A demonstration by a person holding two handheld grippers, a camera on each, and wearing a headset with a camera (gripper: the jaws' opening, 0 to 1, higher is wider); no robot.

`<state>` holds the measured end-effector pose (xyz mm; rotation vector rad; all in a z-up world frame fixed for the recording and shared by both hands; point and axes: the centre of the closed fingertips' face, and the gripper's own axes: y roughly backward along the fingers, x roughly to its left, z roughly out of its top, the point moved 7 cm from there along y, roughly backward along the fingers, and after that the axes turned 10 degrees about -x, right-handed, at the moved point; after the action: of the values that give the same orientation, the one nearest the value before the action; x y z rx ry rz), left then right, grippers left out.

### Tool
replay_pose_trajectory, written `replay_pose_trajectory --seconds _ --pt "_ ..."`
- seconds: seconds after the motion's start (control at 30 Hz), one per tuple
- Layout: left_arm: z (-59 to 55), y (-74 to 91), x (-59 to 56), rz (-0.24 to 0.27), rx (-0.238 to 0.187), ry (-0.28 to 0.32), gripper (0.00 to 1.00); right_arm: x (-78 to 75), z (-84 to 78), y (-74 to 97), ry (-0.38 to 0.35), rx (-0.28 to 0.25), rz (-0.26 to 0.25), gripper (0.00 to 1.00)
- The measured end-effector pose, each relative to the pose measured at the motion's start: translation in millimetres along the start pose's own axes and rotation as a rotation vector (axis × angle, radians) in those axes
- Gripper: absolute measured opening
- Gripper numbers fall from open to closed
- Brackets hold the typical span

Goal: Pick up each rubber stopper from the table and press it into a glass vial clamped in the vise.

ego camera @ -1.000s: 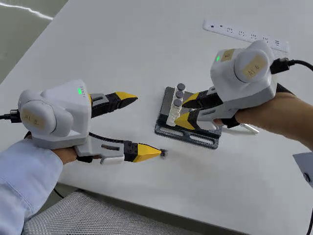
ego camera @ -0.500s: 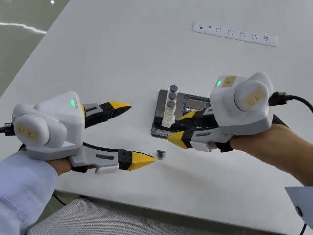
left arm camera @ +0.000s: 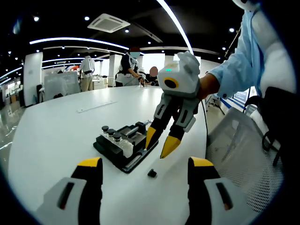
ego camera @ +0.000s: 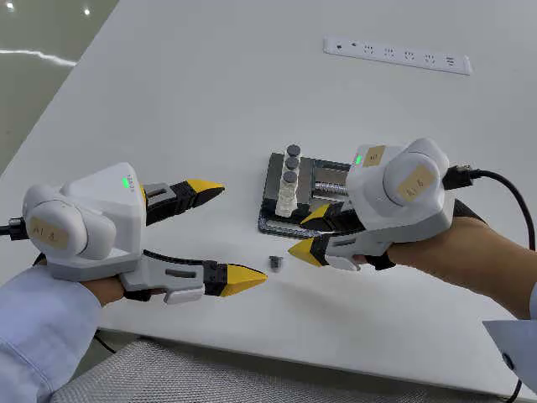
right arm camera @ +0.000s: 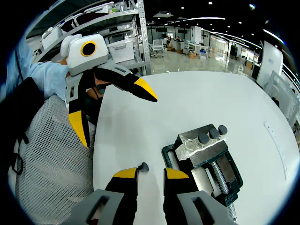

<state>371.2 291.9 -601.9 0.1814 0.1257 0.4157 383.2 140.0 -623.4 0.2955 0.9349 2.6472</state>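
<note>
A small dark grey rubber stopper (ego camera: 275,263) lies loose on the white tabletop (ego camera: 201,101), near the black metal vise (ego camera: 273,186) that clamps three capped glass vials (ego camera: 288,195). The right gripper (ego camera: 300,235), jaws slightly parted and empty, has the stopper just off its lower tip, a little left of the gap in the right gripper view. The left gripper (ego camera: 241,231), jaws spread wide and empty, faces the stopper from farther off, so the right looks better placed.

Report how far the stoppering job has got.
Done: three vials in the vise carry dark stoppers. In hand: nothing; left gripper and right gripper are open, the right's tips near one loose stopper on the table. Remaining: grasp it, press it in.
</note>
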Motion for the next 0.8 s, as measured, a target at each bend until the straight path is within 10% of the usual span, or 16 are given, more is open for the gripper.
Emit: replay_pose_trajectory --seconds 0.8 --pt "-9.1 -1.9 3.7 0.015 -0.007 0.037 0.70 3.7 -2.6 -33.9 0.183 0.156 0.168 0.03"
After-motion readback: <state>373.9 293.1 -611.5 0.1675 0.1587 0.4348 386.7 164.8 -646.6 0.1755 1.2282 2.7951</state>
